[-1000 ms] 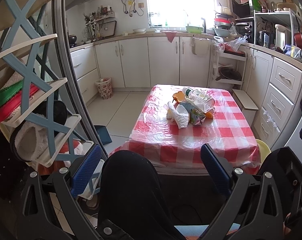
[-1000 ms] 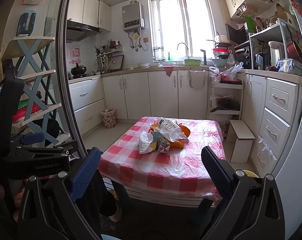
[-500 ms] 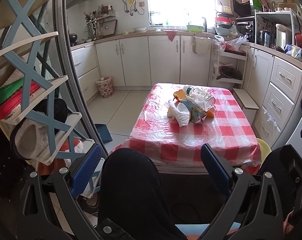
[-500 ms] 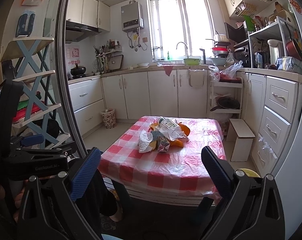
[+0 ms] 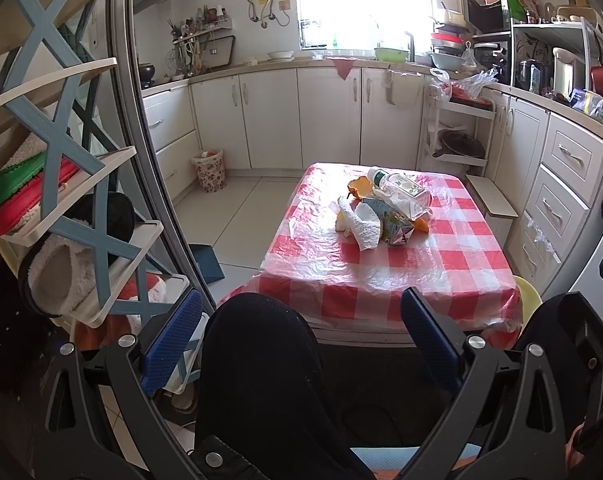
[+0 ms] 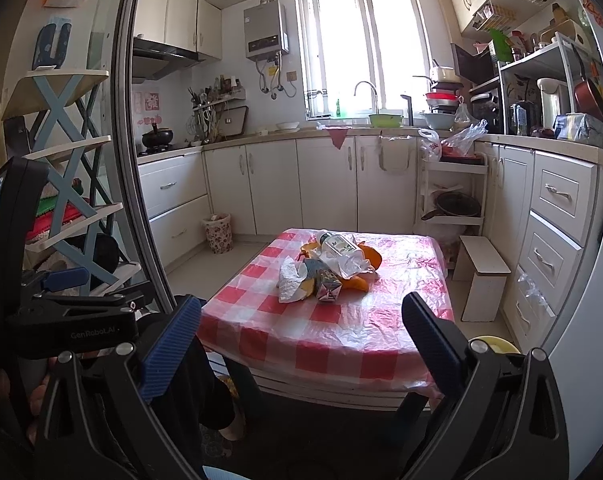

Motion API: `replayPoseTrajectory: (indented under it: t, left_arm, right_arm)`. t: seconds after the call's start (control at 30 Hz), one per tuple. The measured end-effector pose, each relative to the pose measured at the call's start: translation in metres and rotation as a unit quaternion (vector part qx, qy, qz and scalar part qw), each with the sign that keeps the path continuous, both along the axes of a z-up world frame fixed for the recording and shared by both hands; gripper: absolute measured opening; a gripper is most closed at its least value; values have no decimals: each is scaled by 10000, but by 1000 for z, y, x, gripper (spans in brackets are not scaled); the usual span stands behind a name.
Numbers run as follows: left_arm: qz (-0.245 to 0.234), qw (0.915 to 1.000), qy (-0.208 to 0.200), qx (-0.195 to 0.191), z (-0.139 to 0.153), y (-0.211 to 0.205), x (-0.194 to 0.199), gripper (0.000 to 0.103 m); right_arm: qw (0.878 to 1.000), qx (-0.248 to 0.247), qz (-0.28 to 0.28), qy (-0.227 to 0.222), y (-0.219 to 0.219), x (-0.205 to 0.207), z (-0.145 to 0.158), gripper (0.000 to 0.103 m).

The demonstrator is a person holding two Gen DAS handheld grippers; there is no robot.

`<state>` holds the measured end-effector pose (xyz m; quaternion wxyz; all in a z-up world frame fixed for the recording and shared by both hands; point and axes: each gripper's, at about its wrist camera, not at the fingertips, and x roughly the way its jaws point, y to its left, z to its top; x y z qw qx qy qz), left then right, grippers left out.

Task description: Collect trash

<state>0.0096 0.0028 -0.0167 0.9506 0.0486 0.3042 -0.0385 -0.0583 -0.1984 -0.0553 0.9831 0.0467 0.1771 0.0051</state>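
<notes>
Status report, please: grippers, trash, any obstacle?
Left gripper open, right gripper open, both empty. Trash pile untouched on table. Knee before left gripper.

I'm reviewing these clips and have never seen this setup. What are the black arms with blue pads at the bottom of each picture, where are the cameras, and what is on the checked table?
There is no robot here: a person holds a hand-held clamp in each hand, with a fisheye camera looking forward along its two fingers. One picture is from the left gripper, the other from the right gripper. Both are open and hold nothing. On the table lies a trash pile: a clear plastic bottle, crumpled white paper, a small carton and orange peel. A floral wastebasket stands by the cabinets.
</notes>
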Motion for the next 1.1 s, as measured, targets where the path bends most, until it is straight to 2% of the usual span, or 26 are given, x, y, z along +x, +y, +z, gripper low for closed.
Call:
replayPoseTrajectory:
  t: [1.1]
  left_arm:
    - [-4,10000,-58,-10,1,-1,-5,95]
  right_arm:
    - [9999,2,-2,-102,-1,-5,4,96]
